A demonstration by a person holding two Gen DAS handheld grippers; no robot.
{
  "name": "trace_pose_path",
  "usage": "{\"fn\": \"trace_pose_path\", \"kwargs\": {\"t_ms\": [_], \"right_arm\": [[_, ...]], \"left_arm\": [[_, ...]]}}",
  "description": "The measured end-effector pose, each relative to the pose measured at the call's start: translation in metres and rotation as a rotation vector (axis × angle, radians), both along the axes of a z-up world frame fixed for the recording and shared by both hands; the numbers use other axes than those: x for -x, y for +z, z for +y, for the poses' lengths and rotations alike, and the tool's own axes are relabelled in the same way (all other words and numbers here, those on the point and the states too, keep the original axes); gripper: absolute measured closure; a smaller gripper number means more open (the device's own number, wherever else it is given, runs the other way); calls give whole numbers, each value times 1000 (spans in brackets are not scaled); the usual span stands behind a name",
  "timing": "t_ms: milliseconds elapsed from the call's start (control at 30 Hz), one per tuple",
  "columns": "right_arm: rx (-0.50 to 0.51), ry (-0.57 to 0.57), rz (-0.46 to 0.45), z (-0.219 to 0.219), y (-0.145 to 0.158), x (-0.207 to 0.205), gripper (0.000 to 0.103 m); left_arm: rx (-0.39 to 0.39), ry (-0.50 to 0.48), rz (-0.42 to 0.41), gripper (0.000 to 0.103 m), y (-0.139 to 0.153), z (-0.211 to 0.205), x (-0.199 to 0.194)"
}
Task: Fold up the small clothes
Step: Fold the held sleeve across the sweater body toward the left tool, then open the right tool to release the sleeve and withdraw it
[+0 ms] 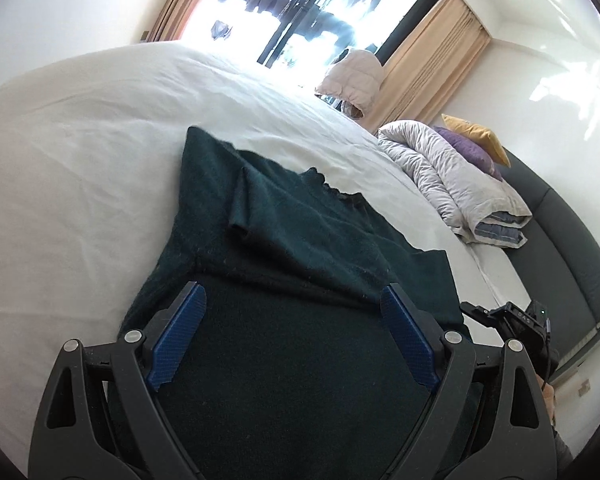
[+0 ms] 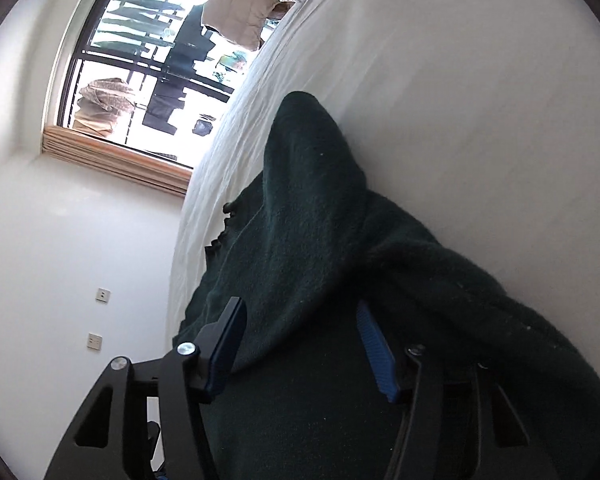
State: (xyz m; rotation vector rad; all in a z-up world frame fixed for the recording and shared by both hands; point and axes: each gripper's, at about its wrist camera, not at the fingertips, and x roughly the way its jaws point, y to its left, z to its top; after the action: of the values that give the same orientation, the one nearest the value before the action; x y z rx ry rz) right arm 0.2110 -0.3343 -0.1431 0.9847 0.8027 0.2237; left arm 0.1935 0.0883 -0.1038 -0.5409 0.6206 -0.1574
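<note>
dark green sweater: knit garment, lies on the white bed sheet, near edge directly under both grippers, partly folded, one flap laid over the body.

left gripper: jaws wide, blue pads apart with only flat knit showing between them; nothing pinched. it hovers over the near hem, pointing along the garment.

right gripper: seen rolled on its side in its own view; jaws partly apart, a ridge of the sweater bunched beside and over the far pad. whether the pads press the cloth cannot be told. its body also shows at the right border of the left wrist view.

key relation: the sweater's long axis runs away from both grippers toward the scalloped neckline at its far end; both grippers sit at the near end, roughly equally close, the left over the open hem, the right at the raised side fold. judgement: the next fold would carry the near edge forward along that axis.

beyond: rolled quilt, purple and yellow pillows, dark headboard, window with beige curtains.
</note>
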Motion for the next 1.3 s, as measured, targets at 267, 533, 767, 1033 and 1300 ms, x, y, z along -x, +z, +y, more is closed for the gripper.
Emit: {"fn": "trace_pose_path", "kwargs": {"t_ms": [267,533,767,1033,1300], "right_arm": [[-85,-61,-42,-17,2,-33,42],[-171,-115,-74,-30,-12,-34,54],[-208,-176,-32,-44,-13,-8,68],[48,-198,-107,-27,60,12,58],[96,83,-31,30,28,-79,58]], "left_arm": [[-255,-8,-3,13,35,-22,-69],[-316,7,176,14,-13,-21,-113],[-341,-1,193,14,-23,-21,-120],[-318,-3,165,12,-29,-20,-125],[-301,-5,155,12,-33,-18,-127]]}}
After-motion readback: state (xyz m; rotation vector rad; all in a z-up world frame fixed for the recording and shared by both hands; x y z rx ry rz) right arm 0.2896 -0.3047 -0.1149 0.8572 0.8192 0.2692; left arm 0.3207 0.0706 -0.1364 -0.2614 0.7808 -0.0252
